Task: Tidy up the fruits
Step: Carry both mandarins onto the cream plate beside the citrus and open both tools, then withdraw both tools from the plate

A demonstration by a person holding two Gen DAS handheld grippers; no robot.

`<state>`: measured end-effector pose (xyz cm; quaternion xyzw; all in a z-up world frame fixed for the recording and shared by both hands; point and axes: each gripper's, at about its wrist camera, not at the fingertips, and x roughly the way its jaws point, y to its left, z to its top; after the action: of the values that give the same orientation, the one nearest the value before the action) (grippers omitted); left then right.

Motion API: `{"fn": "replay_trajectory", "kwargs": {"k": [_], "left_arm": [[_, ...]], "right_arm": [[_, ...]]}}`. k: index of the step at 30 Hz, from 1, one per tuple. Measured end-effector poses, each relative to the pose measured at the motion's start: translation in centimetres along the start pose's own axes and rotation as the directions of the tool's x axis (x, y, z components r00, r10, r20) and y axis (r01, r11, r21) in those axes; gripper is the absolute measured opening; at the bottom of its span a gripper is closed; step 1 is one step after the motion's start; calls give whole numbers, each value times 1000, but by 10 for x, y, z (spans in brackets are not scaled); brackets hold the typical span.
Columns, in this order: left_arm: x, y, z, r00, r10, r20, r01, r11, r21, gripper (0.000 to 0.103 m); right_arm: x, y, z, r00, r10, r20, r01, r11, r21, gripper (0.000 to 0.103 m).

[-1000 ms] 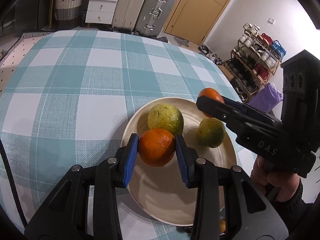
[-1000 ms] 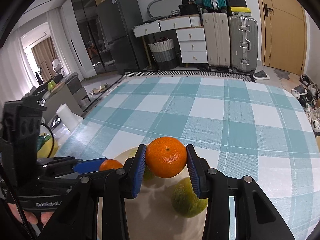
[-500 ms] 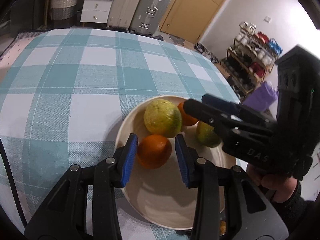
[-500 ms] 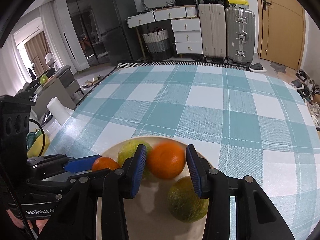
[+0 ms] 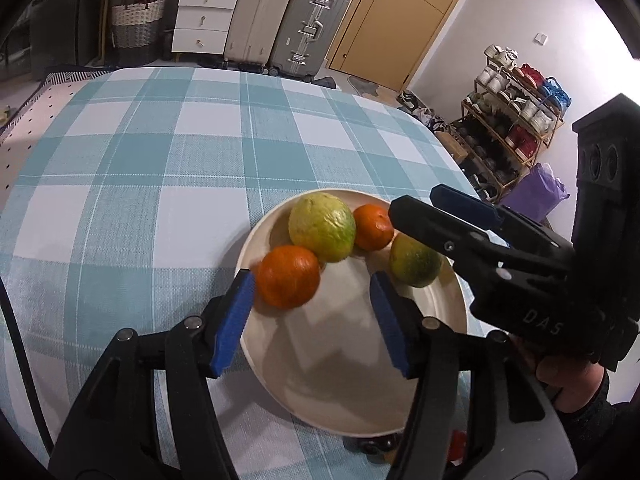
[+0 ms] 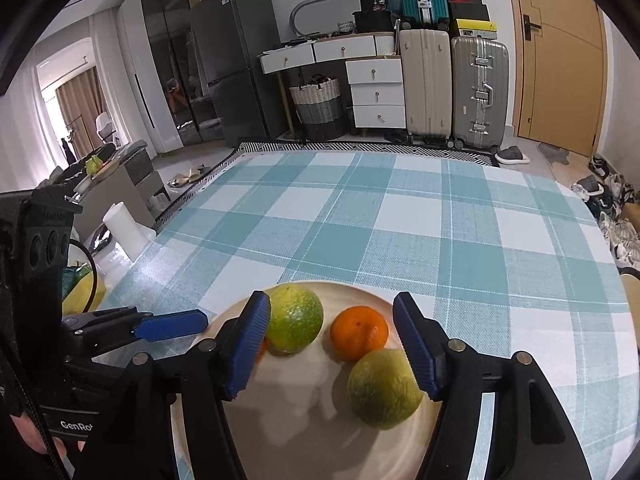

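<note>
A cream plate (image 5: 352, 392) on the checked tablecloth holds several fruits. In the left wrist view an orange (image 5: 288, 276) lies at the plate's left rim, a yellow-green fruit (image 5: 322, 227) behind it, a smaller orange (image 5: 373, 227) and a green-yellow fruit (image 5: 415, 260) to the right. My left gripper (image 5: 314, 320) is open, just in front of the near orange. My right gripper (image 6: 336, 348) is open above the plate (image 6: 304, 440), with the small orange (image 6: 359, 333) lying between its fingers. It also shows in the left wrist view (image 5: 444, 216).
The teal and white checked table (image 6: 420, 220) stretches away behind the plate. Off its left edge are a white roll (image 6: 125, 226) and a yellow bag (image 6: 82, 292). Suitcases, drawers and a shoe rack (image 5: 516, 120) stand beyond the table.
Both grippers opened and let go of their oranges, which now lie on the plate. Both grippers have drawn back a little and their jaws stand wide.
</note>
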<state>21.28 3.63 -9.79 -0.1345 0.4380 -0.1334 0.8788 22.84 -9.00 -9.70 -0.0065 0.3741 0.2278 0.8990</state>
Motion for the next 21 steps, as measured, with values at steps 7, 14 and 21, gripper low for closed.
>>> {"fn": "replay_trajectory", "kwargs": {"k": [7,14,21], "left_arm": [[-19,-8,-9,999,25,24,-25,1000,7,62],[-39,-22,-17,999,15,48,-16,1000,21,64],[-59,-38,-29,997,28,72,-31,999,38,79]], "right_arm": [[-20,8,-4,999,-14,32,15,1000,-8,77],[-47,11,-6,997,-18,78,19,1000,-12,82],[-73,12,-13,993,-31,117,32,999,-2,86]]}}
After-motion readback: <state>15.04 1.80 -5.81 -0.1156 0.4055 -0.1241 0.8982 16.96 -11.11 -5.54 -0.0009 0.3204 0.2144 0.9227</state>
